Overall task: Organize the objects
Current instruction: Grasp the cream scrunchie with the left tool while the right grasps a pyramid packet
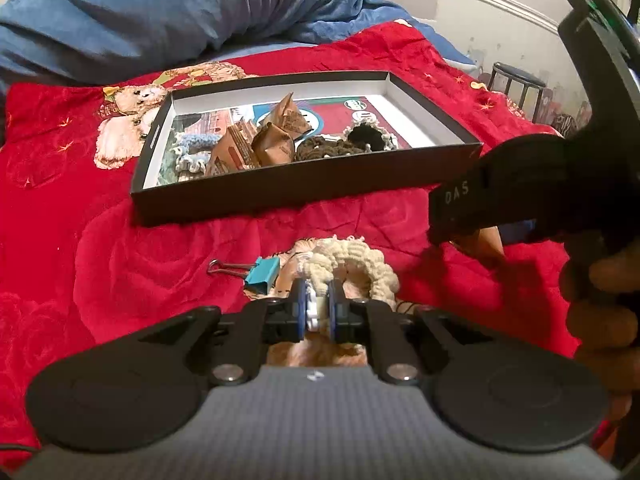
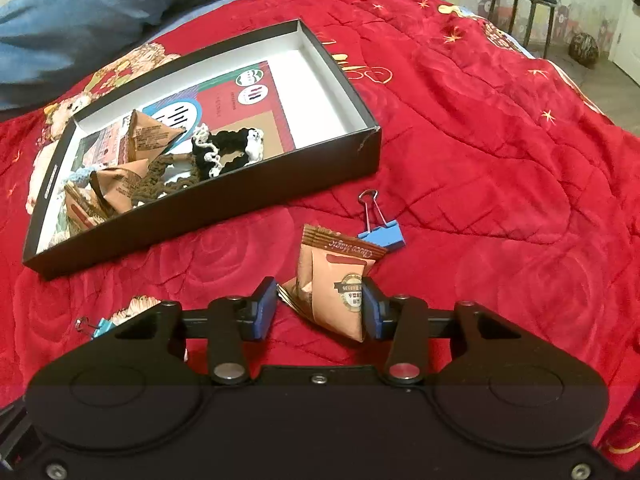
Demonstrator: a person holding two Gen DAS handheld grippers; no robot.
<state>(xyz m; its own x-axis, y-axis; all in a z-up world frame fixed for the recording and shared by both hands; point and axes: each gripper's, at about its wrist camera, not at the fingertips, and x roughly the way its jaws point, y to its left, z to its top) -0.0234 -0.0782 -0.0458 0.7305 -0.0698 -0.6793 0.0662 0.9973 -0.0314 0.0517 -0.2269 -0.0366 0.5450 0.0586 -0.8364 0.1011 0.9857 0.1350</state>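
Observation:
A black shallow box (image 1: 280,192) (image 2: 224,208) lies on the red blanket and holds brown snack packets (image 1: 276,140) and crocheted scrunchies (image 2: 224,152). My left gripper (image 1: 318,308) is shut on a cream crocheted scrunchie (image 1: 356,260) on the blanket, next to a teal binder clip (image 1: 262,274). My right gripper (image 2: 320,308) is open around a pink-brown snack packet (image 2: 336,284) that rests on the blanket, its right pad touching the packet. A blue binder clip (image 2: 382,232) lies just beyond the packet.
A blue duvet (image 1: 180,12) is heaped behind the box. The right gripper's body and the hand holding it (image 1: 560,184) stand at the right of the left wrist view. A dark stool (image 2: 524,4) stands beyond the bed's edge.

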